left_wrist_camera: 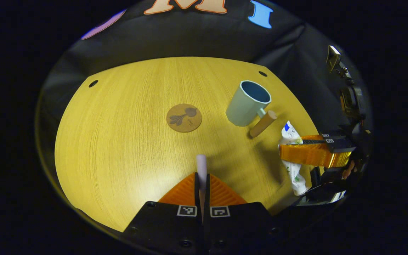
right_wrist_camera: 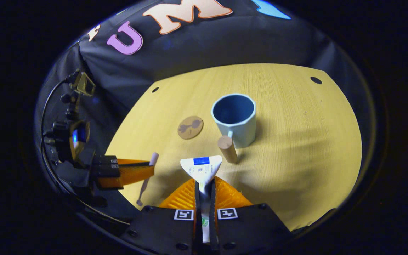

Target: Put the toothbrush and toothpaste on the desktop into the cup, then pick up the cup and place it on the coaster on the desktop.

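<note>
While I am looking through the left gripper view, my left gripper [left_wrist_camera: 202, 184] is pinching the toothbrush [left_wrist_camera: 201, 165], with the cup [left_wrist_camera: 248, 103] ahead to its right. Through the right gripper view, my right gripper [right_wrist_camera: 204, 191] is clamping the toothpaste [right_wrist_camera: 201, 168], the cup [right_wrist_camera: 234, 118] and coaster [right_wrist_camera: 190, 127] lying just ahead.

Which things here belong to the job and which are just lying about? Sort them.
Job:
- toothbrush, clamped in the left gripper
- toothpaste tube, clamped in the right gripper
- pale blue cup with a wooden handle, standing empty
- round coaster, bare, beside the cup

Lying about:
- wooden desktop itself; nothing else rests on it
</note>
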Action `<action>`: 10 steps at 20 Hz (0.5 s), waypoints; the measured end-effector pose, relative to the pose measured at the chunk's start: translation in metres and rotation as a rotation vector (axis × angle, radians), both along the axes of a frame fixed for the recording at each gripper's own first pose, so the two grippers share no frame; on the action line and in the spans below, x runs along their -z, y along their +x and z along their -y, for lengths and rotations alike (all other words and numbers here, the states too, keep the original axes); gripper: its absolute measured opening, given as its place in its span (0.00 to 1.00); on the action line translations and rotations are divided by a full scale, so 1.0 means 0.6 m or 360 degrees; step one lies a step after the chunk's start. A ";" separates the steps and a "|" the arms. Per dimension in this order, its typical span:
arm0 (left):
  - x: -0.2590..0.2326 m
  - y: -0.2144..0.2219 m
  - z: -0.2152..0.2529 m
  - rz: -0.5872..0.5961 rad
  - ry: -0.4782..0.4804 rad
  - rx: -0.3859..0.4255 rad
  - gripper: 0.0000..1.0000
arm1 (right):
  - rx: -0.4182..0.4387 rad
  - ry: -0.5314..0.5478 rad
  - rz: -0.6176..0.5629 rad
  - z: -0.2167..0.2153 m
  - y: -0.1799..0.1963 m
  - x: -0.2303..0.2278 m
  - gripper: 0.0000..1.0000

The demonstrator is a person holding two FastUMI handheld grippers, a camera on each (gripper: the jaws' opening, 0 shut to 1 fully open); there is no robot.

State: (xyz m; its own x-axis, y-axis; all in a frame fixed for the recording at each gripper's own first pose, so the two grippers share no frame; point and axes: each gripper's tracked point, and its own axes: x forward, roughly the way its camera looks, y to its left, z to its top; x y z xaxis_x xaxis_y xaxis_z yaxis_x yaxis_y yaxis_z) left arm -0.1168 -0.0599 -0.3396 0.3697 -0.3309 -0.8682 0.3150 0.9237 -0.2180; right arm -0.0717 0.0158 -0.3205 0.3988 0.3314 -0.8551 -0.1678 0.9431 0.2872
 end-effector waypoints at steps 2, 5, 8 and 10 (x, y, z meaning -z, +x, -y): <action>0.005 -0.018 -0.013 0.0000 -0.0034 -0.0008 0.00 | 0.0035 0.0063 0.0060 -0.009 0.034 -0.031 0.10; -0.029 -0.027 -0.034 0.0036 -0.0017 0.0006 0.00 | 0.0089 0.0116 0.0209 -0.008 0.116 -0.069 0.10; -0.047 -0.017 -0.018 0.0067 -0.0016 0.0005 0.00 | 0.0125 0.0122 0.0362 0.003 0.194 -0.089 0.10; -0.044 -0.005 -0.008 0.0087 -0.0021 -0.0008 0.00 | 0.0141 0.0127 0.0466 0.003 0.232 -0.097 0.10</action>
